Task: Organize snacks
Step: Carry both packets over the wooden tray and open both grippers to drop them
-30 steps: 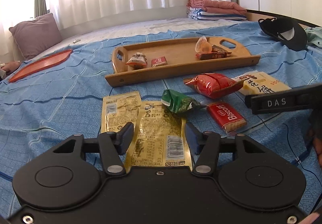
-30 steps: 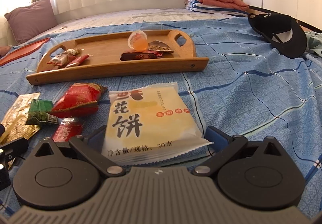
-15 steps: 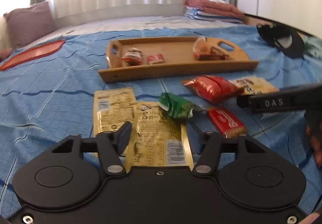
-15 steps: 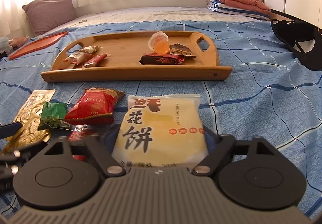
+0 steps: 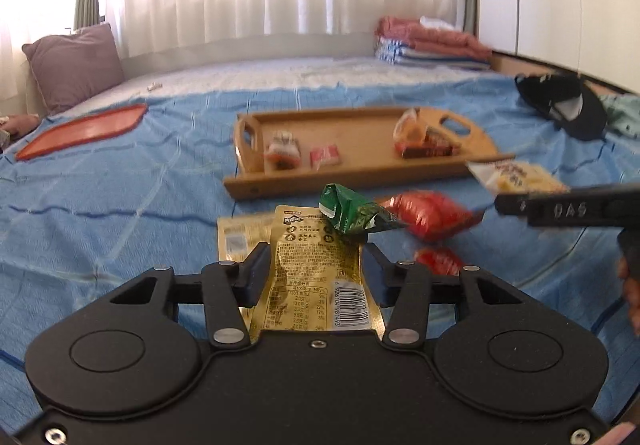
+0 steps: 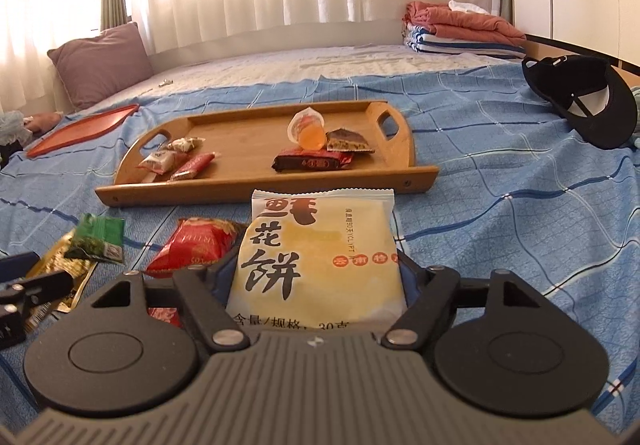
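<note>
Two handheld grippers work over a blue bedspread (image 6: 500,181). The left gripper (image 5: 314,269) is closing, its jaws pinching a gold pouch (image 5: 316,277) with a green packet (image 5: 352,209) resting on the pouch's far end. The right gripper (image 6: 320,277) clamps a pale yellow cake packet (image 6: 320,257). Both packs sit just short of a wooden tray (image 6: 248,149) holding small snacks.

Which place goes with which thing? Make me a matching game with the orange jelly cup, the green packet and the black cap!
Things:
1. orange jelly cup
2. green packet
3. black cap

Places:
A. resting on the gold packet
B. on the blue bedspread, right of the tray
C. in the wooden tray

Pairs: 1-C, 2-A, 3-B
</note>
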The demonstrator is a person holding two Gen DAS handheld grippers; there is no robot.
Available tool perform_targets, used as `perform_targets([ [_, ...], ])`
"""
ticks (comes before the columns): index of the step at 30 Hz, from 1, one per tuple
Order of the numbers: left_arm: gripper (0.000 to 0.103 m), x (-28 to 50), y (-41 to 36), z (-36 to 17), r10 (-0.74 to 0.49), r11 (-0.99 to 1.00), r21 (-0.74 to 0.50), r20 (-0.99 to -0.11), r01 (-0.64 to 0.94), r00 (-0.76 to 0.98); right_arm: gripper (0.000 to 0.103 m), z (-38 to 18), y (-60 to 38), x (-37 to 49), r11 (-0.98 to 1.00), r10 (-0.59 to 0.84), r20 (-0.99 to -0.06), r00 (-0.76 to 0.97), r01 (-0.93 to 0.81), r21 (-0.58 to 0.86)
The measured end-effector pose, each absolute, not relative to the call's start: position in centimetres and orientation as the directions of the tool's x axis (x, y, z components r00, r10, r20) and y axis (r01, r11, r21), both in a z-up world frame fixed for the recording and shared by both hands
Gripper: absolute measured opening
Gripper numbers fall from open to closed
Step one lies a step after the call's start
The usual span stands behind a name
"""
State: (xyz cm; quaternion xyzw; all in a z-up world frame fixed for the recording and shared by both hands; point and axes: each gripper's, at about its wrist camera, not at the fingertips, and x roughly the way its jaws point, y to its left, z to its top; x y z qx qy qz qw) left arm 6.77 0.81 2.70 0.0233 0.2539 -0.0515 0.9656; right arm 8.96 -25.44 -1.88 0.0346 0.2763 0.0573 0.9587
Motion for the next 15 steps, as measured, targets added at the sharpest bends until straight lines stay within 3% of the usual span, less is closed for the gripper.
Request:
perform_targets([
  [7, 0.048, 6.9, 0.6, 5.2, -0.162, 0.983, -0.001, -0.491, 0.185, 0.856, 0.076, -0.9, -26.1, 9.1, 0.989, 0.136, -0.507, 0.851, -0.083, 0.126],
  [11, 0.048, 6.0, -1.7, 4.4, -0.009, 0.948, 0.287, -0.412, 0.139, 0.911, 0.076, -0.7, -26.0, 9.1, 0.992, 0.122, -0.504, 0.855, -0.081, 0.102],
  [15, 0.048, 5.1, -2.3, 4.2, -0.031, 0.935, 0.312, -0.405, 0.170, 0.914, 0.076, -0.8, -26.2, 9.0, 0.991, 0.121, -0.508, 0.853, -0.074, 0.112],
])
